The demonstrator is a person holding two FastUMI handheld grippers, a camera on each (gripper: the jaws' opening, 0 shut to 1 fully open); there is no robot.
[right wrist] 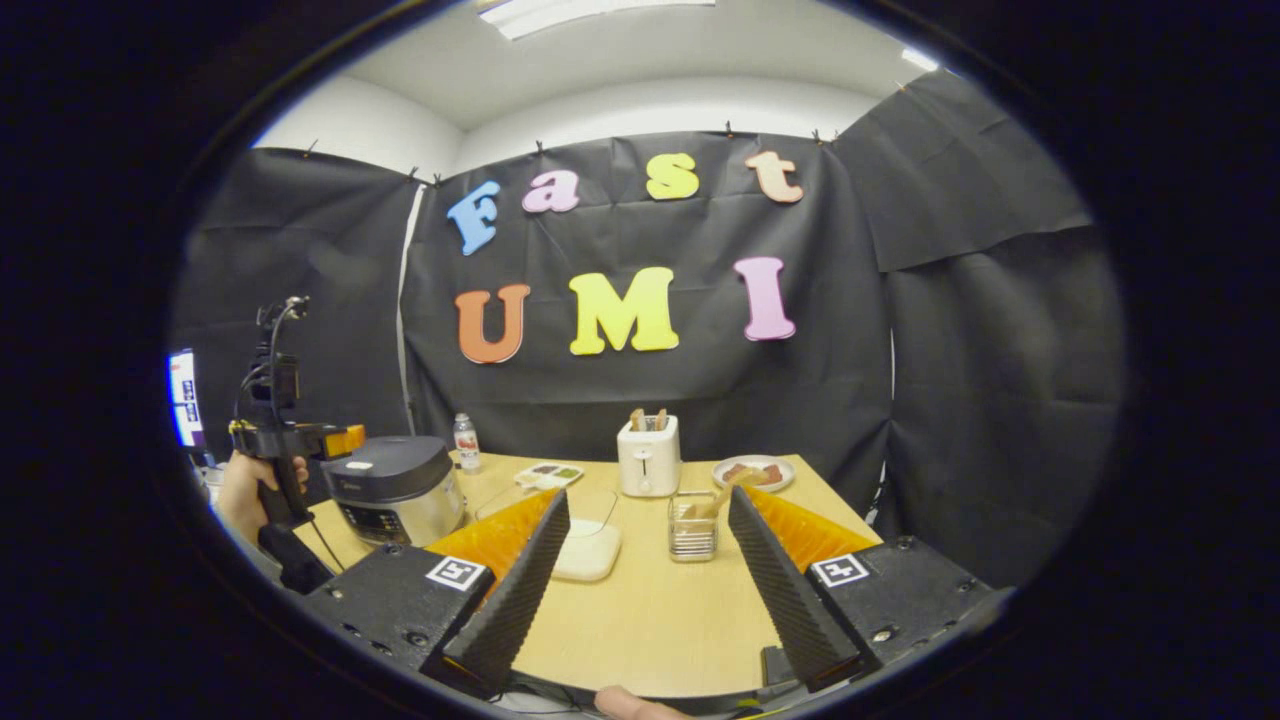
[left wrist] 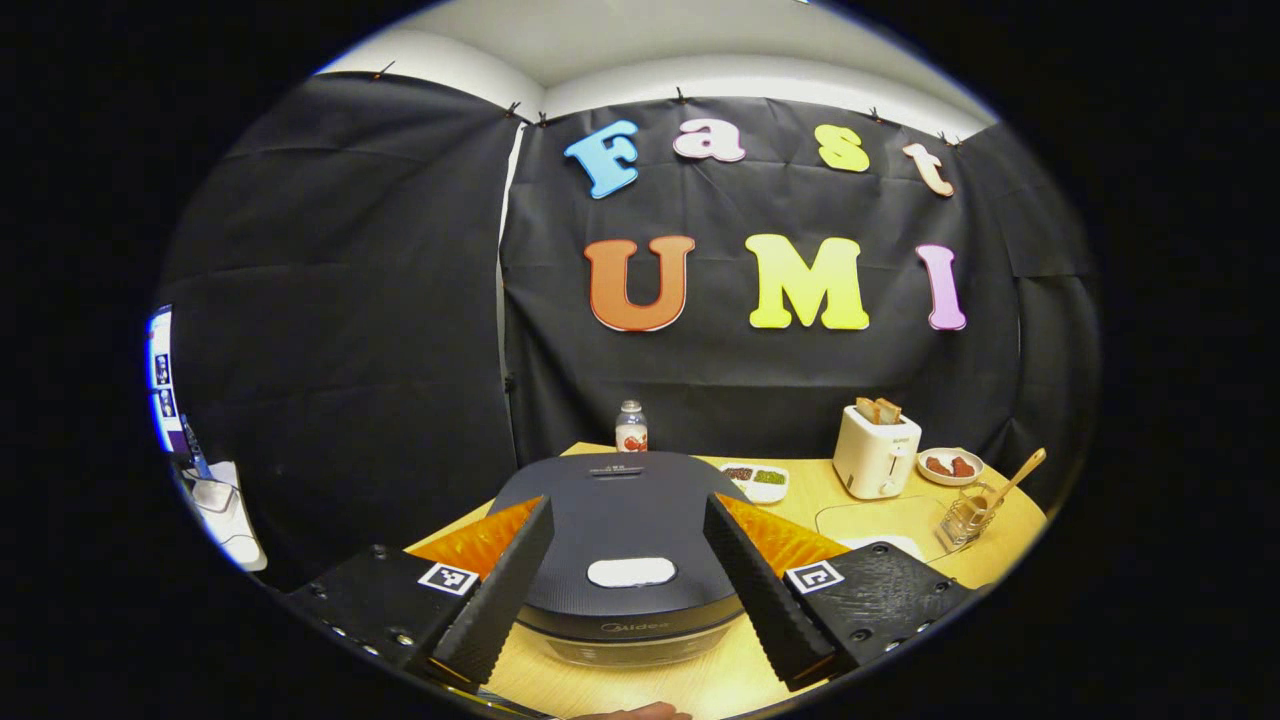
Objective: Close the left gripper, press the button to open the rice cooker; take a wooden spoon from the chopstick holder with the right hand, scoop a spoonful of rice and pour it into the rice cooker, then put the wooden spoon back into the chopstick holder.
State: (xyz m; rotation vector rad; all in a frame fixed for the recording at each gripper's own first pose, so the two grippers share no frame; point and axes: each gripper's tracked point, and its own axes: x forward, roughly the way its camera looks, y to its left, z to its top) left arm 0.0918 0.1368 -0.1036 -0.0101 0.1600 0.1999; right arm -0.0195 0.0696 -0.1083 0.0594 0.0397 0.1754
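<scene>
Both grippers spread wide and empty over the pale wooden table (right wrist: 650,620).

Left gripper (left wrist: 628,575) hovers above the closed dark-lidded rice cooker (left wrist: 620,520), its oval white button (left wrist: 631,572) between the fingers — untouched. Right gripper (right wrist: 640,590) faces the wire chopstick holder (right wrist: 692,527) holding the wooden spoon (right wrist: 722,492); a white dish (right wrist: 588,548) lies nearer — contents indistinct.

I see the dark-lidded rice cooker (left wrist: 625,545) shut on the desk (right wrist: 640,620), its white button (left wrist: 631,572) facing me. The wooden spoon (left wrist: 1010,482) leans tilted in the wire chopstick holder (right wrist: 692,528), beside a white rice container (right wrist: 588,550).
</scene>
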